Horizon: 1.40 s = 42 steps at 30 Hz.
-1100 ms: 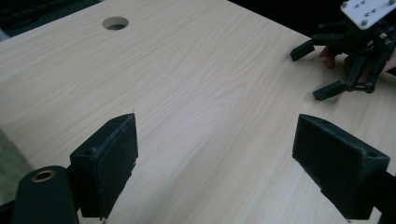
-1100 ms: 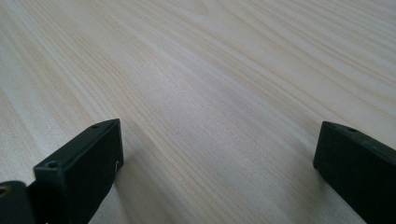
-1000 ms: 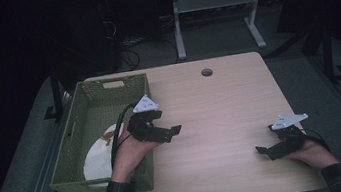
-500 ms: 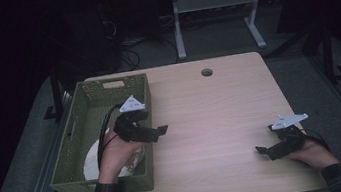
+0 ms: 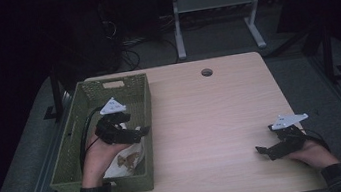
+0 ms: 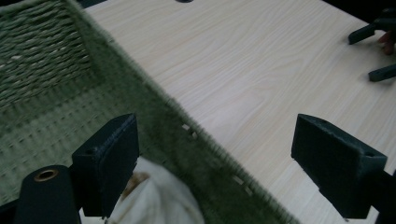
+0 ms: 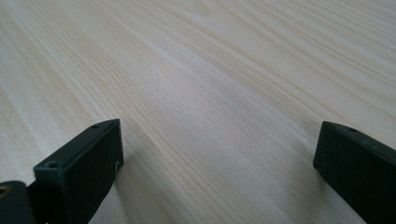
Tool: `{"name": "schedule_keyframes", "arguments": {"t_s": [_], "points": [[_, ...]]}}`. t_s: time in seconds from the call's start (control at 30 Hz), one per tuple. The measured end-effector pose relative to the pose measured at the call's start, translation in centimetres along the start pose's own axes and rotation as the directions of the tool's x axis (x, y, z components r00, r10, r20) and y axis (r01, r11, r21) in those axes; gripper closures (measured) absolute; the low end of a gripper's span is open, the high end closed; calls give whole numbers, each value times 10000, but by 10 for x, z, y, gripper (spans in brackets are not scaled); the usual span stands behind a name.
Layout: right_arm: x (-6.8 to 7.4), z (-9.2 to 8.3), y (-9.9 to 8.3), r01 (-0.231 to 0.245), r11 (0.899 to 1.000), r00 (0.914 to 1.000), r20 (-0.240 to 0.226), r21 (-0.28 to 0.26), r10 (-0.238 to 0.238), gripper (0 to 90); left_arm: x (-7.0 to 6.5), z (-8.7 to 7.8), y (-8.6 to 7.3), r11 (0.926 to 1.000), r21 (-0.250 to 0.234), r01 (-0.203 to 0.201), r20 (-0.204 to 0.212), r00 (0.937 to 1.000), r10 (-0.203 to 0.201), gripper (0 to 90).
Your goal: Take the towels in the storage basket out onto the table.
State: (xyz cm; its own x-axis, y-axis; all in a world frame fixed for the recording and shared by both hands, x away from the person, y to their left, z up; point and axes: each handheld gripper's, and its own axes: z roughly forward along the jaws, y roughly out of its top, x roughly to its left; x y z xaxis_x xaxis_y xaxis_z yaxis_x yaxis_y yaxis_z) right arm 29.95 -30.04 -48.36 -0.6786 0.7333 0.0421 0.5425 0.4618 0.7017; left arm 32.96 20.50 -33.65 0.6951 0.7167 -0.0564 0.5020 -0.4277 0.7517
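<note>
A green woven basket (image 5: 77,139) stands at the table's left side. Inside it, near the front, lies a white crumpled piece with brown stains (image 5: 128,160). My left gripper (image 5: 134,123) hovers open over the basket's right wall. In the left gripper view its jaws straddle the basket rim (image 6: 187,126), and the white piece (image 6: 156,198) lies just below the left jaw. Nothing is held between them. My right gripper (image 5: 267,139) rests open near the table's front right corner, and its jaws (image 7: 219,140) frame bare wood.
The light wooden table (image 5: 211,115) has a round cable hole (image 5: 206,72) at its far edge. A metal stand (image 5: 217,13) and cables sit on the dark floor beyond. The other gripper (image 6: 373,51) appears far off in the left gripper view.
My left gripper has moved left, from above the table beside the basket to over the basket's right wall. The right gripper has stayed in place.
</note>
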Motion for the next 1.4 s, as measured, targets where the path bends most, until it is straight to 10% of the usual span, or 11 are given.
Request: {"name": "schedule_keyframes", "arguments": {"t_s": [0.77, 1.4], "points": [[0, 0, 0, -27, 10000, 10000, 5, 17, 27, 10, 35, -14, -37, 9975, 649, 288, -1134, 9933, -213, 144], [0, 0, 0, 6, 10000, 10000, 5, 7, -6, 10, 56, 10, -67, 9821, 1741, 718, -1528, 9872, -451, 146]]}}
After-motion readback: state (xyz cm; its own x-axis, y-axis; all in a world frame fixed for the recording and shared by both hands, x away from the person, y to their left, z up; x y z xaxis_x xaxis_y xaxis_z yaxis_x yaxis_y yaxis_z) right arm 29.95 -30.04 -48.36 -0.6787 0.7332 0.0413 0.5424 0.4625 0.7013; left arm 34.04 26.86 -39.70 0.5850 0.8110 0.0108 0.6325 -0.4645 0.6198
